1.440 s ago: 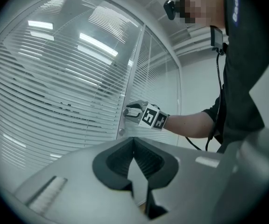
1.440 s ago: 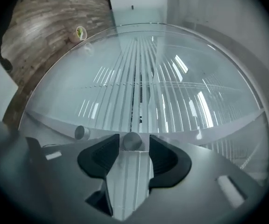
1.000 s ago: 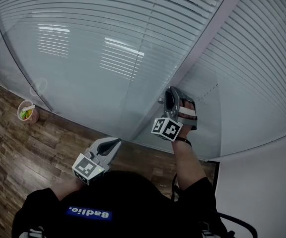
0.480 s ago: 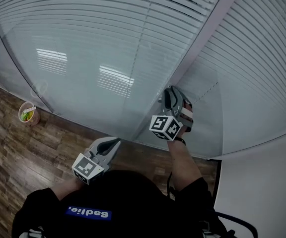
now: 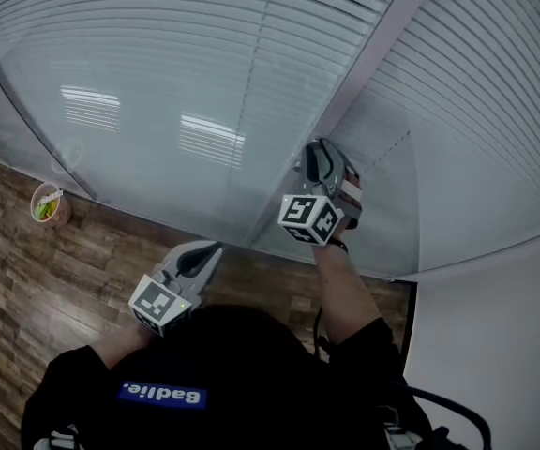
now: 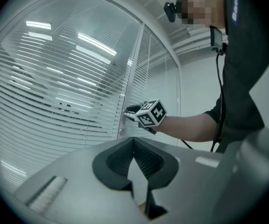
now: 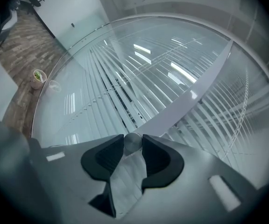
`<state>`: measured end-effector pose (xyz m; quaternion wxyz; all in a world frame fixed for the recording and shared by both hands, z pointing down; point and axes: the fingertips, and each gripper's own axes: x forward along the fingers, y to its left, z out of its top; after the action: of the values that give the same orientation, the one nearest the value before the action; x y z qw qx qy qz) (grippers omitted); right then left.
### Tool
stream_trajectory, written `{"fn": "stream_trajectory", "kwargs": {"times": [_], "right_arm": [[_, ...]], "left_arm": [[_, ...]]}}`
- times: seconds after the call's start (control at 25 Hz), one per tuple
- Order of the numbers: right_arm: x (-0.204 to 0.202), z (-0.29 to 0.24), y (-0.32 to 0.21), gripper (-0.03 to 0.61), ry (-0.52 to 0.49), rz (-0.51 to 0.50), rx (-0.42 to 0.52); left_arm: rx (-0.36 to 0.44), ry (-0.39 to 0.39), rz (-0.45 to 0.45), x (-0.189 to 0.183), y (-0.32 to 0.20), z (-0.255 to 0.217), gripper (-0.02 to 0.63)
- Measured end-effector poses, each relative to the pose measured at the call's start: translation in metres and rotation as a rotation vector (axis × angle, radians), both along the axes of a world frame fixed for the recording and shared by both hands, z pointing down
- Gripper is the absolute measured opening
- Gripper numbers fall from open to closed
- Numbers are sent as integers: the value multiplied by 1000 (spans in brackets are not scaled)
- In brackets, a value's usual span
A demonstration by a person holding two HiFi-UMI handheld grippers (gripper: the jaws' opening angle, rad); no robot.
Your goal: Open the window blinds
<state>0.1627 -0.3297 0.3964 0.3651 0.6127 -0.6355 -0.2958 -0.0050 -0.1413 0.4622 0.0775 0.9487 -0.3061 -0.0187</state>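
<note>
Right gripper point(image 5: 319, 157) pinching a small, smooth, round metal knob point(image 7: 133, 143) on the flat pale mullion point(image 7: 204, 85). Thin horizontal slats of the window blinds point(image 5: 157, 54) behind glossy glass on either side. Left gripper point(image 5: 212, 251) pressed together, empty, over wood-grain floor point(image 5: 26, 270).

Glass pane point(image 5: 204, 195) bars blinds point(image 5: 129, 26), cup point(image 5: 50, 204) far left

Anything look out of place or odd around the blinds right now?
Only a small cup with something green inside, standing on the wood floor by the foot of the glass wall, well left of the left gripper. It looks left behind; nothing seems spilled or broken.
</note>
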Motion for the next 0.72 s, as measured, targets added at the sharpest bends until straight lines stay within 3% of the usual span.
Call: {"fn": "stream_trajectory", "kwargs": {"times": [0.16, 0.24, 0.28, 0.52, 0.72], "right_arm": [[0, 10, -1, 130, 2, -5, -16], [-2, 13, -2, 164, 16, -22, -48], [-3, 14, -3, 195, 44, -29, -56], [-9, 18, 1, 184, 355, -38, -14], [-7, 19, 0, 161, 420, -38, -12]], "left_arm": [[-1, 2, -3, 1, 1, 6, 0], [-2, -1, -2, 1, 1, 8, 0], [-2, -2, -3, 1, 0, 9, 0], [-8, 4, -10, 1, 0, 10, 0], [-11, 6, -10, 1, 1, 12, 0]]}}
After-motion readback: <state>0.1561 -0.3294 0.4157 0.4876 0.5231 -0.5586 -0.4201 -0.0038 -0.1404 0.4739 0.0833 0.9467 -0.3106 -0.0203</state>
